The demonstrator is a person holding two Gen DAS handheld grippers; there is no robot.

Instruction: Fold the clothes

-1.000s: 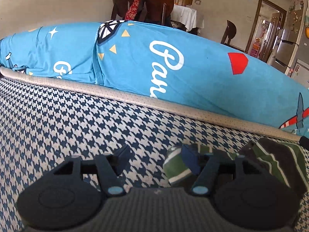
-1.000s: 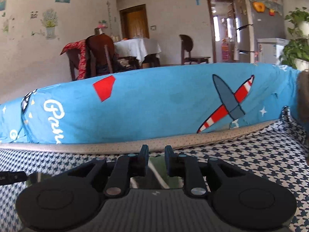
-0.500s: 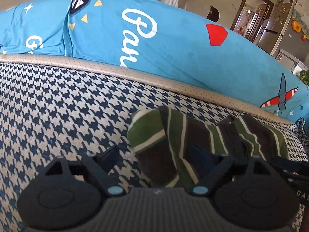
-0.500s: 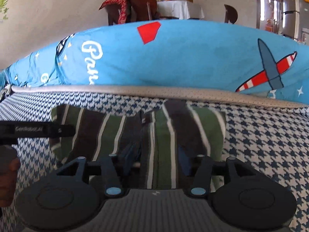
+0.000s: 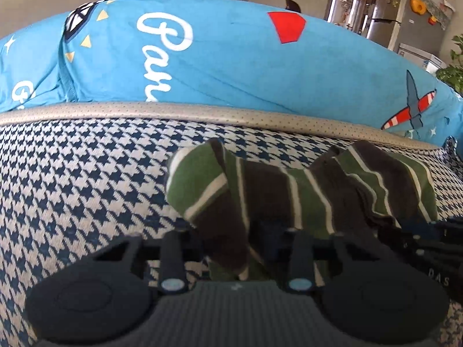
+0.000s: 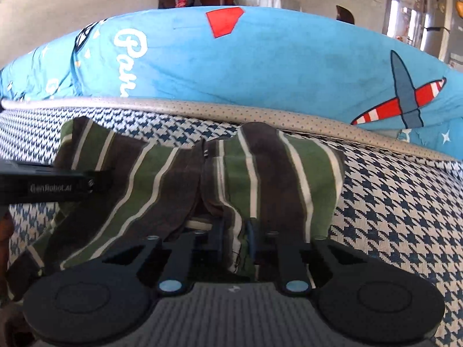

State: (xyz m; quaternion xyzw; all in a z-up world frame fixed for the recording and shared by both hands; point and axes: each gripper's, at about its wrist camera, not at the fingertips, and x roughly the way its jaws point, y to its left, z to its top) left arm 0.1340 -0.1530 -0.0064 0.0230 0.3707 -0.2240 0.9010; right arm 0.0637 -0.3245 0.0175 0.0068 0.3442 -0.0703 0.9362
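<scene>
A green, brown and white striped garment (image 5: 289, 190) (image 6: 260, 173) lies bunched on the houndstooth sofa seat (image 5: 72, 188), its near edge raised towards both cameras. My left gripper (image 5: 231, 240) has closed in on a thick brown fold at the garment's left end; the cloth fills the gap and hides the fingertips. My right gripper (image 6: 235, 231) is shut on a narrow pinch of the near edge, right of the middle. In the right wrist view the left gripper's finger (image 6: 58, 186) reaches in from the left, against the cloth.
A long blue cushion (image 5: 231, 57) printed with an aeroplane and white lettering runs along the back, above a beige piped edge (image 5: 202, 112). Behind it stand chairs, a table and a fridge (image 5: 411, 23). Bare houndstooth seat (image 6: 405, 202) extends to the right.
Both grippers stood wide open half a second ago; now both have closed on the garment's near edge, which has come closer and risen. The right jaws narrowed most.
</scene>
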